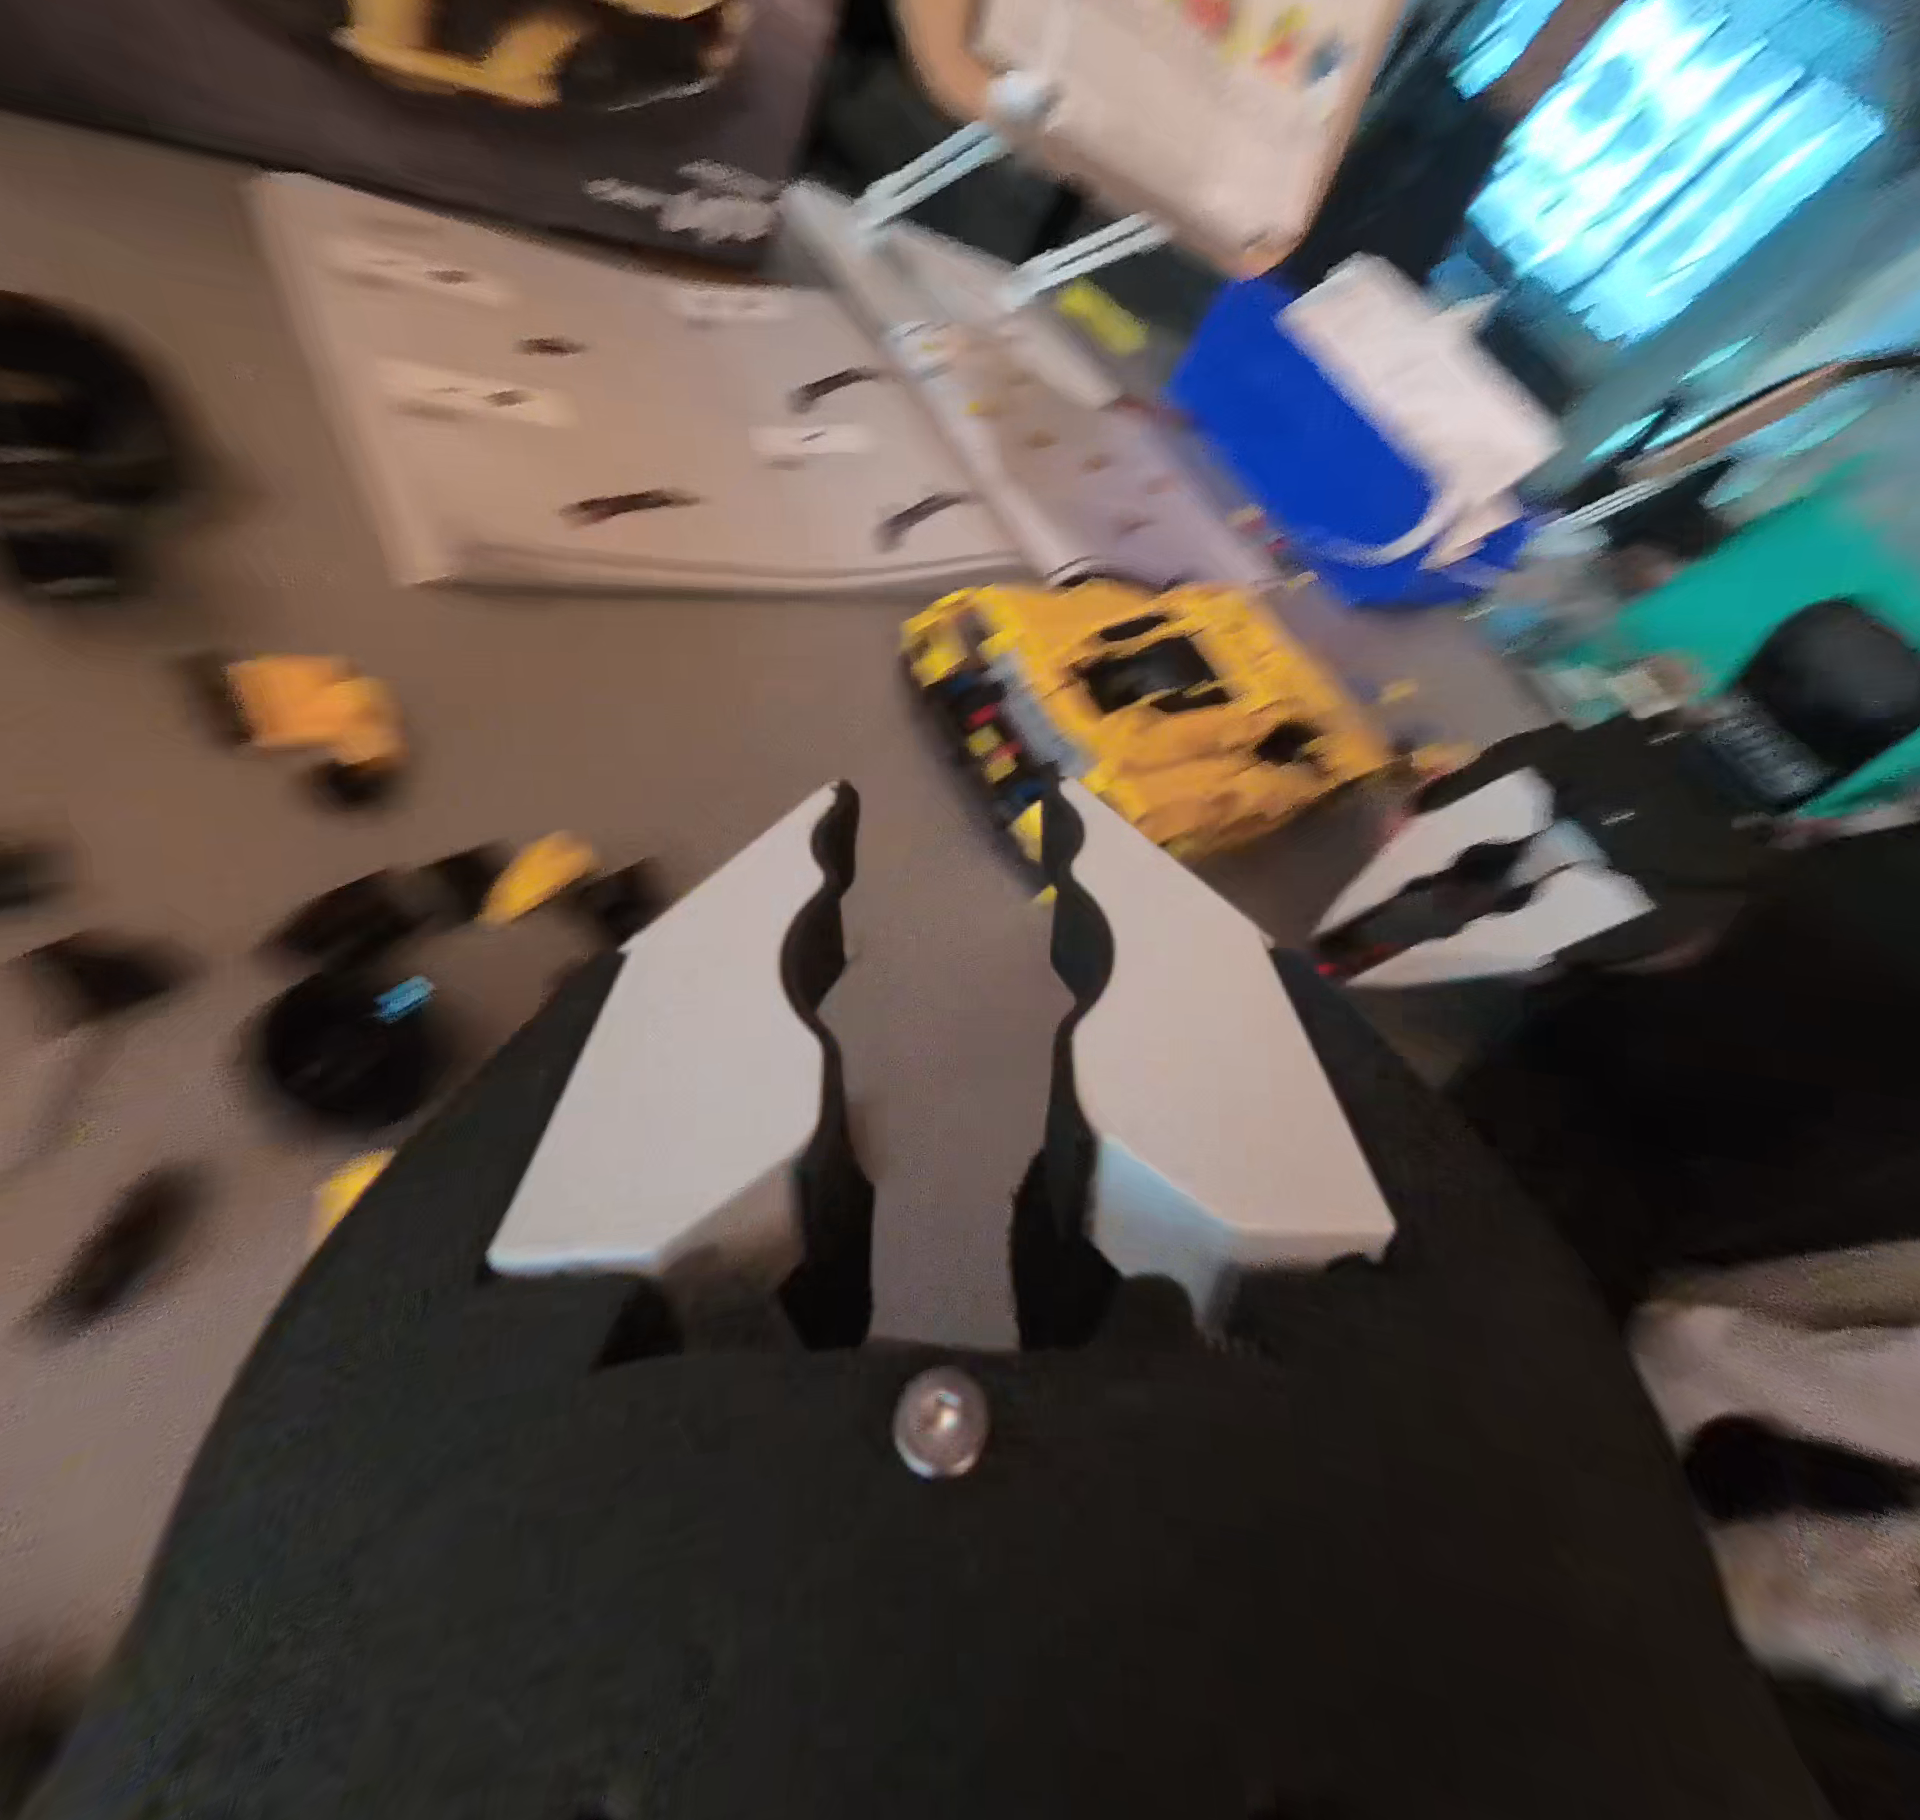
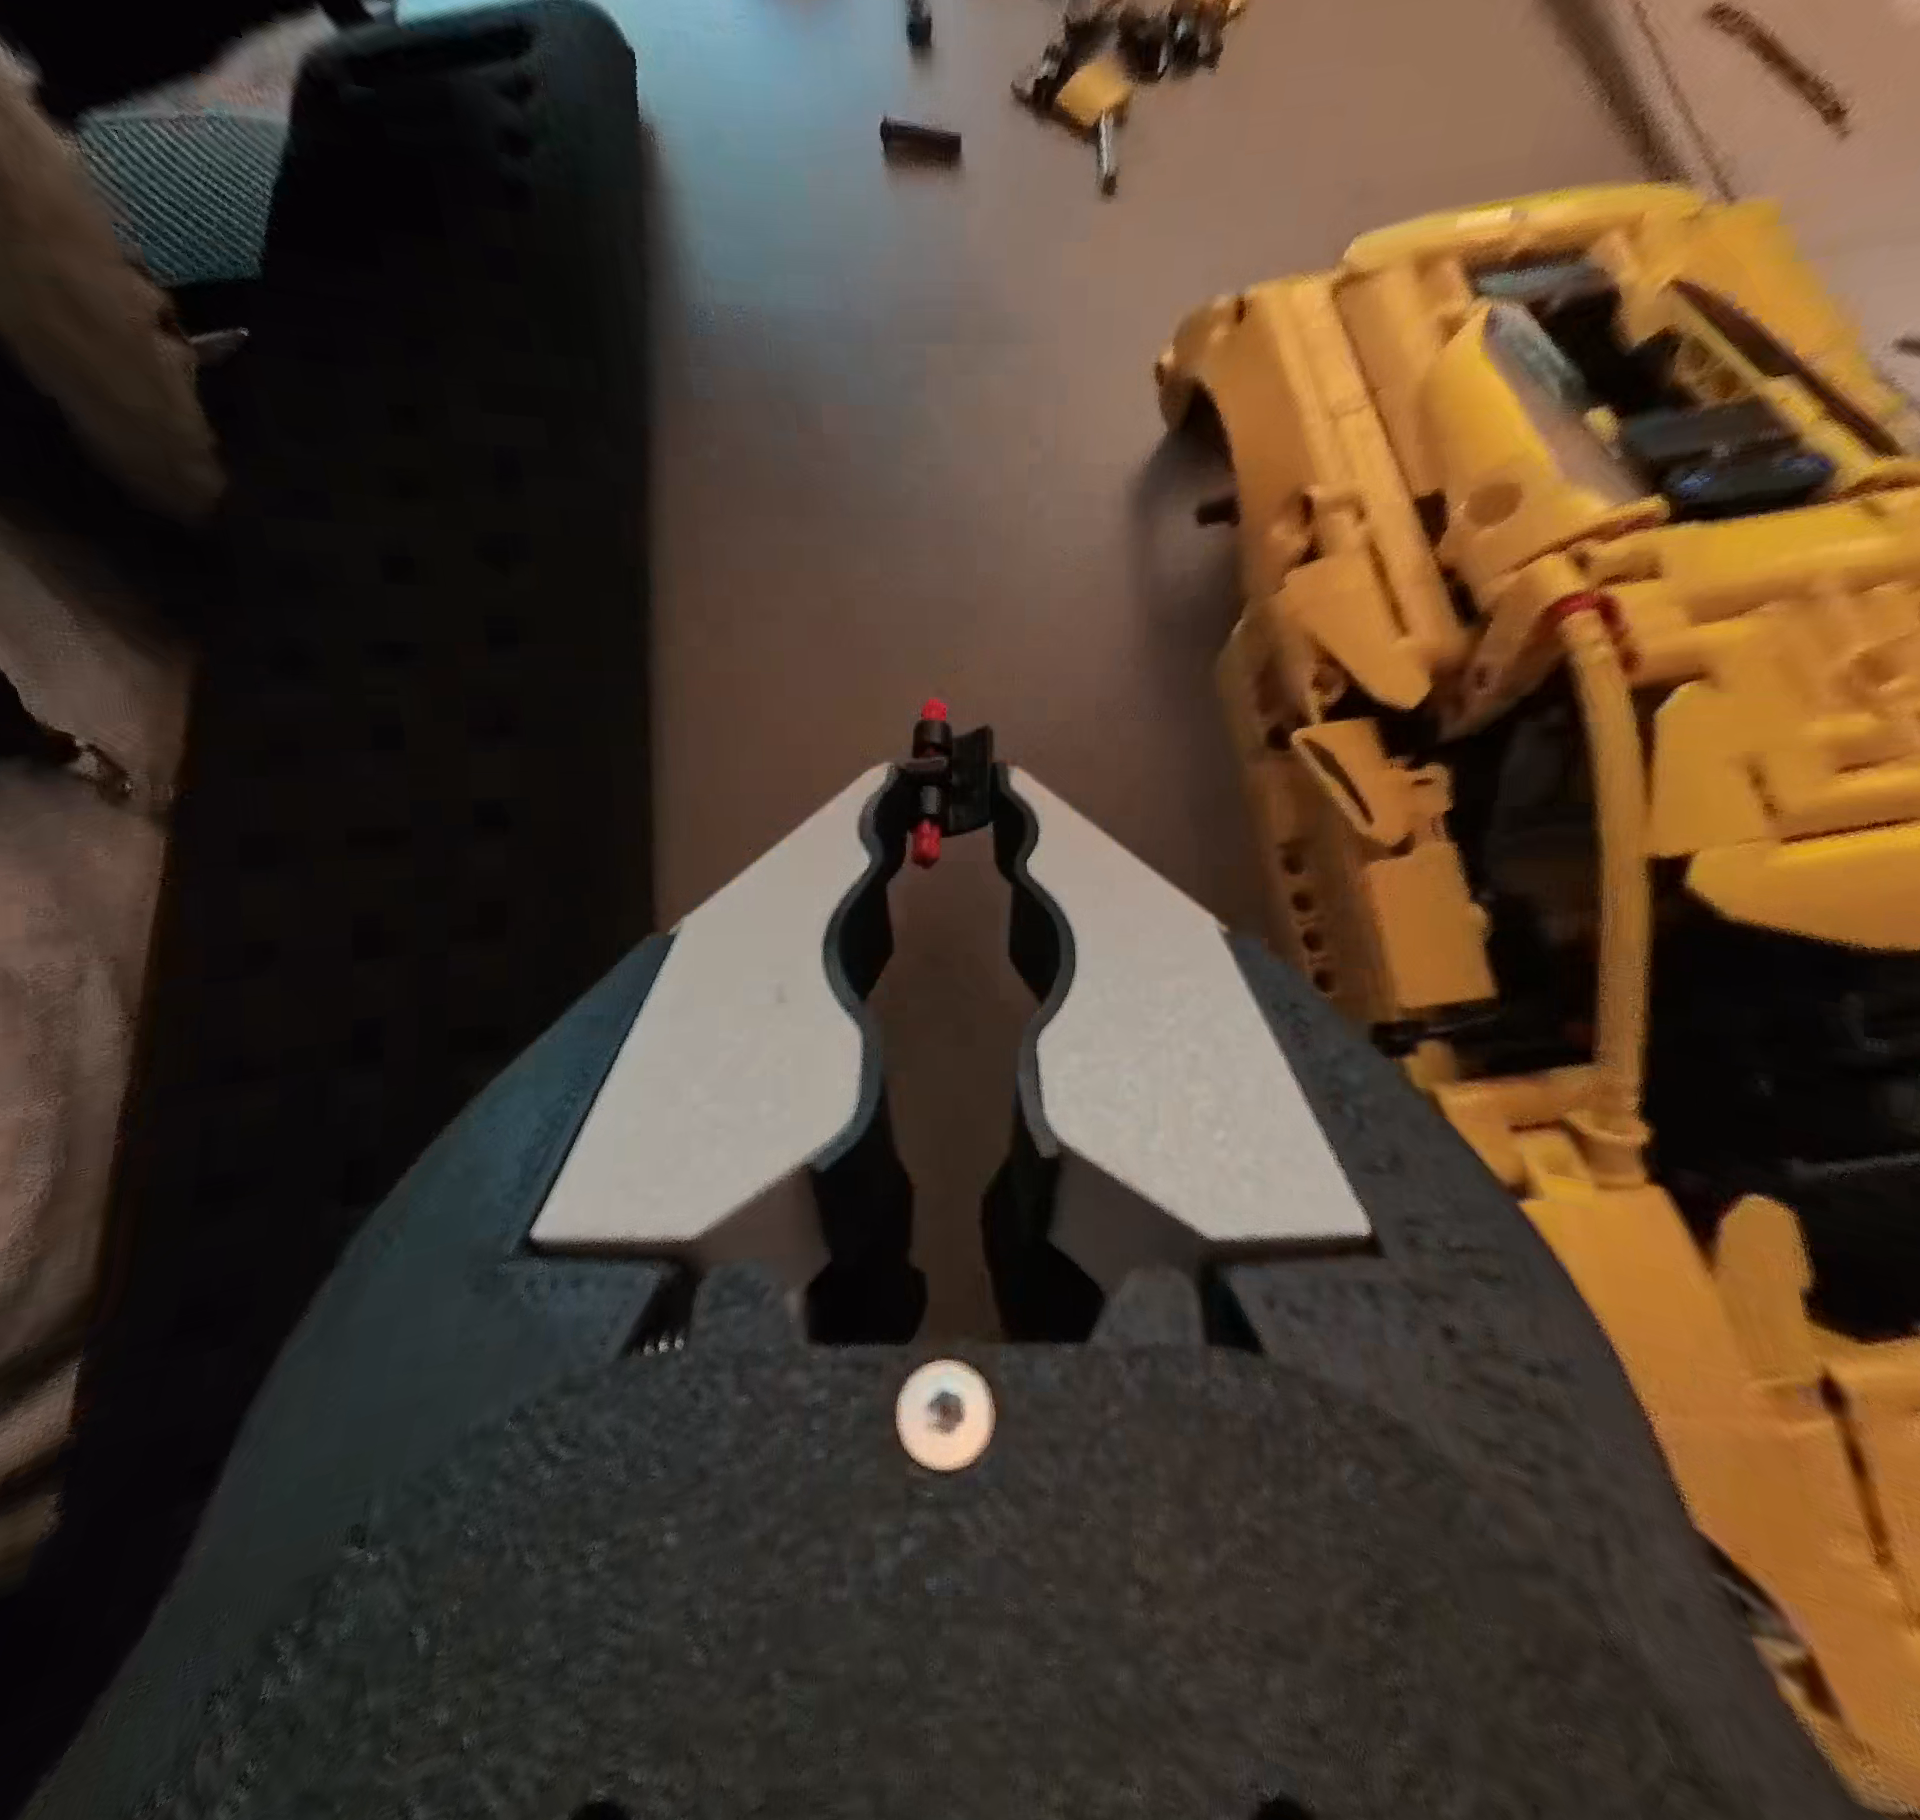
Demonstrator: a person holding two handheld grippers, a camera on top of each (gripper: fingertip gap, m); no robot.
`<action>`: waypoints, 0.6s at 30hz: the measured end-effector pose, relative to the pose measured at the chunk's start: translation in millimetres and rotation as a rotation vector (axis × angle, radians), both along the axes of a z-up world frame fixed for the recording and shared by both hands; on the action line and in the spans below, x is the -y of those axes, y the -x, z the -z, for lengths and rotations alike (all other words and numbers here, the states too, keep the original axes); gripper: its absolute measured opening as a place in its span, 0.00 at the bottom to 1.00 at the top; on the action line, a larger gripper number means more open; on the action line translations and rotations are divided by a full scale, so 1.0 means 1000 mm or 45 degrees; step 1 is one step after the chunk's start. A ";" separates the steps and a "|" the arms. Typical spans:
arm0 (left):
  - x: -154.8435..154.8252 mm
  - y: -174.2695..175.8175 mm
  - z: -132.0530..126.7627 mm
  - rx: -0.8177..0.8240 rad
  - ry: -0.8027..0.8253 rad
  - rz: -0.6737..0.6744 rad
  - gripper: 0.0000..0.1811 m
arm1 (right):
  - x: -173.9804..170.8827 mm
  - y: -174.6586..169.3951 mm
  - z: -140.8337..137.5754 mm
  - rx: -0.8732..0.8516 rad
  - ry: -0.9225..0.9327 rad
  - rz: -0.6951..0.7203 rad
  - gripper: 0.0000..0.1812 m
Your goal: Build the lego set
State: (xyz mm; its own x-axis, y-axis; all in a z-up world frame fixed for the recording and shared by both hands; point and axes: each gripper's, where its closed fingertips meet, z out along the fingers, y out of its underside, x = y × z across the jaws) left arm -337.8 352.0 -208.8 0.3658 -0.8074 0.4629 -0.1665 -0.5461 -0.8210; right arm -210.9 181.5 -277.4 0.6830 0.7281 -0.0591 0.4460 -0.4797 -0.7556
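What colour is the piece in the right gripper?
Black piece with a red pin through it; clearest in the right wrist view.

Left wrist view smeared throughout: loose parts (image 1: 343, 1032) on your table (image 1: 644, 710) unreadable as shapes; booklet (image 1: 623, 399) pages illegible. Box (image 1: 436, 14) cut by top edge. Right wrist view: yellow car (image 2: 1558, 731) cut by right edge; small black-and-red part (image 2: 940, 778) too small to identify.

Office, monitor (image 1: 1673, 129), desk chair (image 2: 457, 420), table (image 2: 883, 420)
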 end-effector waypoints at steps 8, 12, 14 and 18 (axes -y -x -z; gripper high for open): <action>-0.034 0.077 0.029 -0.334 -0.156 -0.147 0.19 | 0.008 -0.003 0.024 0.077 0.050 -0.039 0.09; -0.045 0.087 0.027 -0.309 -0.169 -0.159 0.19 | 0.006 -0.007 0.024 0.034 0.044 -0.007 0.10; -0.049 0.087 0.028 -0.314 -0.188 -0.141 0.19 | 0.006 -0.012 0.019 0.000 0.043 0.035 0.14; -0.062 0.070 0.043 -0.532 -0.340 0.021 0.19 | -0.003 -0.031 -0.009 -0.175 -0.106 0.195 0.14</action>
